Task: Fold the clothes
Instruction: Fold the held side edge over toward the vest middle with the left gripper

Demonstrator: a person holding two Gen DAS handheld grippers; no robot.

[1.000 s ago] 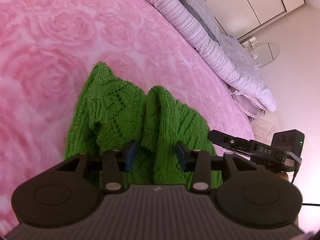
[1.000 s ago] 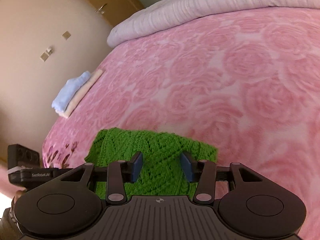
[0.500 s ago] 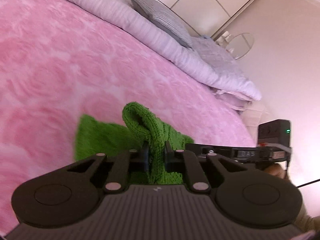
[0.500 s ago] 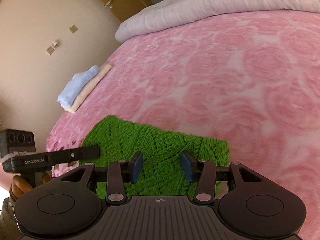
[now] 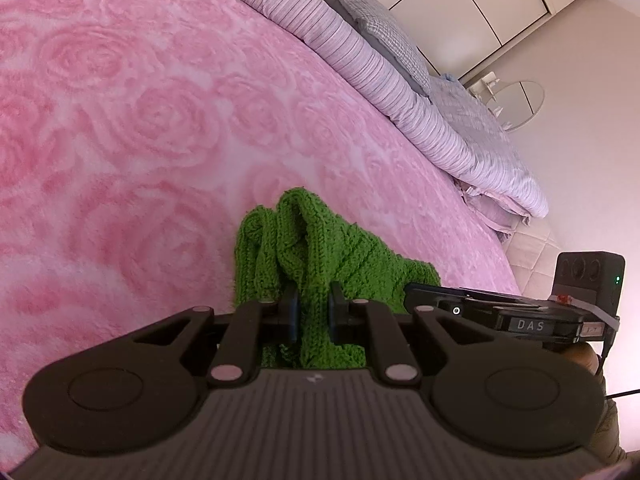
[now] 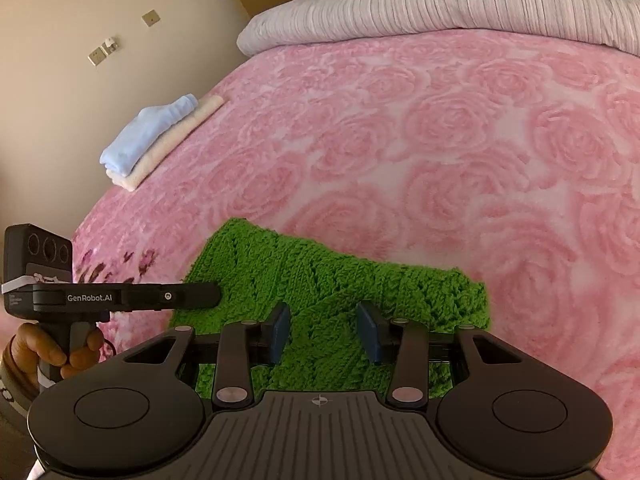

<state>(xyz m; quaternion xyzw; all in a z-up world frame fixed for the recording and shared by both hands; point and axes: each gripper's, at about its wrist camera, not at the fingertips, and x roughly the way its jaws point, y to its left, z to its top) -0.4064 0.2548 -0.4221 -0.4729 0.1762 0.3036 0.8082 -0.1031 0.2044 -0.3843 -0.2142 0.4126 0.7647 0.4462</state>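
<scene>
A green knitted garment [image 6: 332, 300] lies on the pink rose-patterned bedspread [image 6: 440, 140], near the bed's foot edge. The left gripper [image 5: 311, 316] is clenched on a bunched ridge of the green knitted garment [image 5: 320, 256]; the knit fills the narrow gap between its blue pads [image 5: 293, 312] and rises in a hump just beyond them. The right gripper [image 6: 326, 332] is released, its two fingers spread wide, hovering over the flat part of the garment with green knit visible between them; whether the pads touch the fabric I cannot tell. From the right wrist view, the left gripper's side [image 6: 120, 298] reaches in over the garment's left edge. Well apart from the garment, by the bedspread's left edge, sits a folded stack of clothes [image 6: 156, 140], light blue on cream. A striped duvet [image 5: 360, 52] lies beyond the garment at the bed's far end.
</scene>
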